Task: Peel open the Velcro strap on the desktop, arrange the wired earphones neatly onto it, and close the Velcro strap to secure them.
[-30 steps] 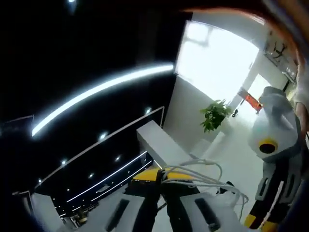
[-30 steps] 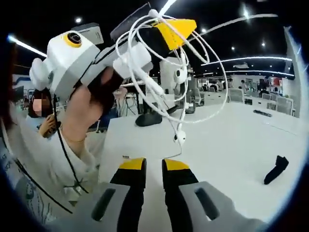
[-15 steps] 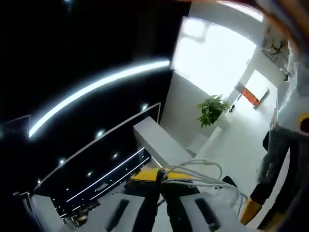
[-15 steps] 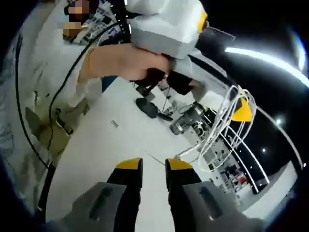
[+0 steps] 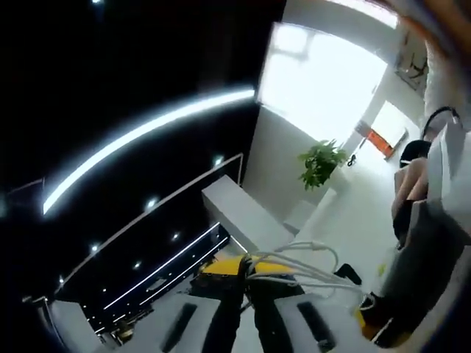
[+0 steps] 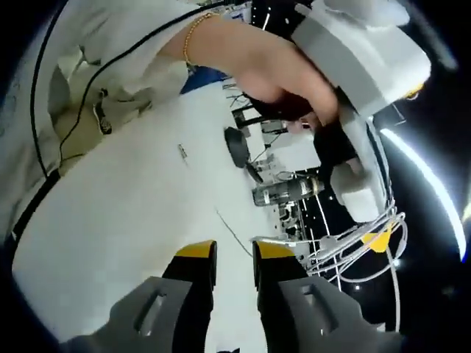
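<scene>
Cable loops of the wired earphones (image 5: 302, 268) cross our left gripper (image 5: 245, 271) in the left gripper view, its yellow-tipped jaws pressed together on the white wire; where the strands end past the jaws we cannot make out. Behind them lie a dark ceiling with light strips, a bright window and a potted plant (image 5: 319, 163), while the right edge is a blur of grey casing. In the right gripper view, our right gripper (image 6: 233, 255) holds its jaws slightly apart on nothing above the white desktop (image 6: 140, 213). The hand (image 6: 283, 77) grips the other gripper, earphones (image 6: 360, 246) dangling from its tip.
</scene>
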`<state>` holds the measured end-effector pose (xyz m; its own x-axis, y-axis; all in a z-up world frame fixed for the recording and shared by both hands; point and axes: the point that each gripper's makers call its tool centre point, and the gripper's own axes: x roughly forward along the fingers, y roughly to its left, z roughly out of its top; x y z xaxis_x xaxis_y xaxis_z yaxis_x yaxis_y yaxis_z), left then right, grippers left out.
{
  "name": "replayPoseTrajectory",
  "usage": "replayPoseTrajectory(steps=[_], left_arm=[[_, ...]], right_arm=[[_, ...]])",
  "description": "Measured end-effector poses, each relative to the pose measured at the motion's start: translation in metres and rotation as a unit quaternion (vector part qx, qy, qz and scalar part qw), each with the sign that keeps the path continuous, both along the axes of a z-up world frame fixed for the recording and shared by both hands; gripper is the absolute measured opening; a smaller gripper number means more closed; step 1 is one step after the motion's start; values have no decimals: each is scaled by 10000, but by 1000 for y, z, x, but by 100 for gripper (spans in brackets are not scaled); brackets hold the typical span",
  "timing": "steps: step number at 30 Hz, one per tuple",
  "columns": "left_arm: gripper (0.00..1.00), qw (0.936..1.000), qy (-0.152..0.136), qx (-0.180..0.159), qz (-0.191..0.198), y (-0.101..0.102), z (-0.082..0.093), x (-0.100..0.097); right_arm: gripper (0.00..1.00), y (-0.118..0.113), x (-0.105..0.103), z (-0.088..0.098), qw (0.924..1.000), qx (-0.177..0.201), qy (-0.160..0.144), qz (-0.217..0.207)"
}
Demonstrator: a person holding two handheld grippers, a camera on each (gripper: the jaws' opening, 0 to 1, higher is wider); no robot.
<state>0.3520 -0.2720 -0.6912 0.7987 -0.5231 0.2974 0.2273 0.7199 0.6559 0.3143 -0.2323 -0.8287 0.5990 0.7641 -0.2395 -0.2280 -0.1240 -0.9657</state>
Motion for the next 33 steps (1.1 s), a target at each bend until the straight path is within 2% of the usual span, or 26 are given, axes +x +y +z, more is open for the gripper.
replayPoseTrajectory(steps=[2,4,9,13,22,26,28,29,33], left_arm=[[6,10000,20,16,21,1,-1,1],[6,10000,30,23,41,2,-2,2],[6,9999,77,1,92,5,-3,5],[6,9998,107,8,141,7,-4,8],[6,9998,124,15,123,4,-4,6],[6,9998,130,-7,131,5,-3,6],[6,9998,124,-1,127,4,-3,6],[6,9998,124,6,122,3,-3,6],[6,9999,108,25,119,2,-2,5]], right_arm=[[21,1,1,-1,9995,-193,-256,33],[21,2,0,-3,9968,-463,-648,81],[21,4,-4,-5,9935,-612,-956,108],[21,7,-9,-7,9914,-734,-1063,187],[21,9,12,-3,9836,-1021,-1484,67],[20,11,15,-9,9822,-1147,-1481,117],[20,12,15,-11,9816,-1206,-1475,151],[20,8,-5,-3,9813,-1227,-1472,172],[17,10,-9,-4,9791,-1340,-1503,275]])
